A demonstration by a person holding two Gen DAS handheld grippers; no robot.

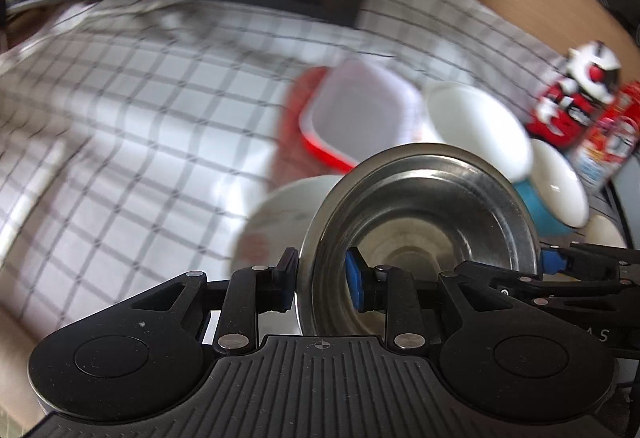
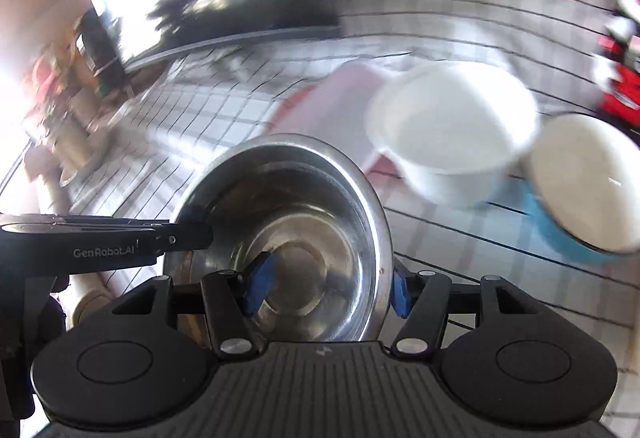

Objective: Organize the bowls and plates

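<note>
Both tongs were clamped on one steel bowl (image 1: pixel 420 222), each with one pad inside the wall and one outside. The left gripper (image 1: pixel 322 280) pinched the rim at the bowl's nine o'clock in its own view; the right gripper (image 2: pixel 328 288) held the opposite side, at about three o'clock in its view, with a wider span of wall between its pads. The bowl hung tilted, clear of the checked cloth (image 1: pixel 132 110), with a white plate (image 1: pixel 276 218) below it at its eight o'clock.

The bowl looked thin, stiff and light, and its polished wall was likely slippery, so a grip low on the rim with both pads flat seemed safest; a drop would probably dent rather than break it. The white bowl (image 2: pixel 452 130) at one o'clock and the blue-sided bowl (image 2: pixel 584 182) at three o'clock looked ceramic or enamel and more breakable. A red-rimmed container (image 1: pixel 356 114) lay at eleven o'clock.

"GenRobot.AI" was printed on the left tong's side in the right view. The red packets (image 1: pixel 580 110) carried print too blurred to read.
</note>
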